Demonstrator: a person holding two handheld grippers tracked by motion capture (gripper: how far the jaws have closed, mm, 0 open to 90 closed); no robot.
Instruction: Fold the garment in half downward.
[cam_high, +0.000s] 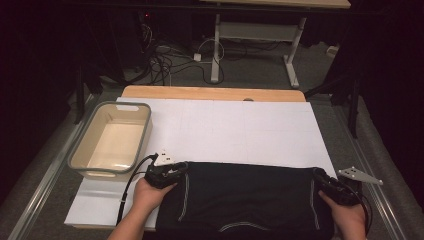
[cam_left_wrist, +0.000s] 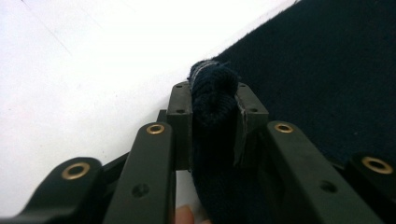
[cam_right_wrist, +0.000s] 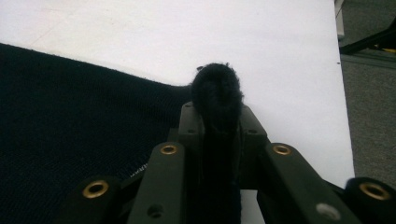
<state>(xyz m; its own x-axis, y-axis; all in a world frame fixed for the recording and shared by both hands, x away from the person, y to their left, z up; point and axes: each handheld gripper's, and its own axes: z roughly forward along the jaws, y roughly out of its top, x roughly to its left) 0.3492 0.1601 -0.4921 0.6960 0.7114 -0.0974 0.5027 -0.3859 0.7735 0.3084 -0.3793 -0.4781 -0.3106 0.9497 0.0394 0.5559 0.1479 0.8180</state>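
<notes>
My left gripper (cam_high: 172, 172) and right gripper (cam_high: 320, 179) clamp the dark garment (cam_high: 245, 197) corners; next, lift evenly toward 12 o'clock.

Dim surroundings, perhaps slightly soft focus.

Setting: lab or recording workroom. Evidence: white-covered tabletop (cam_high: 240, 125), cable tangle (cam_high: 170, 60) on grey carpet beyond its far edge, adjustable-frame desk (cam_high: 260, 30), dark surrounds.
</notes>
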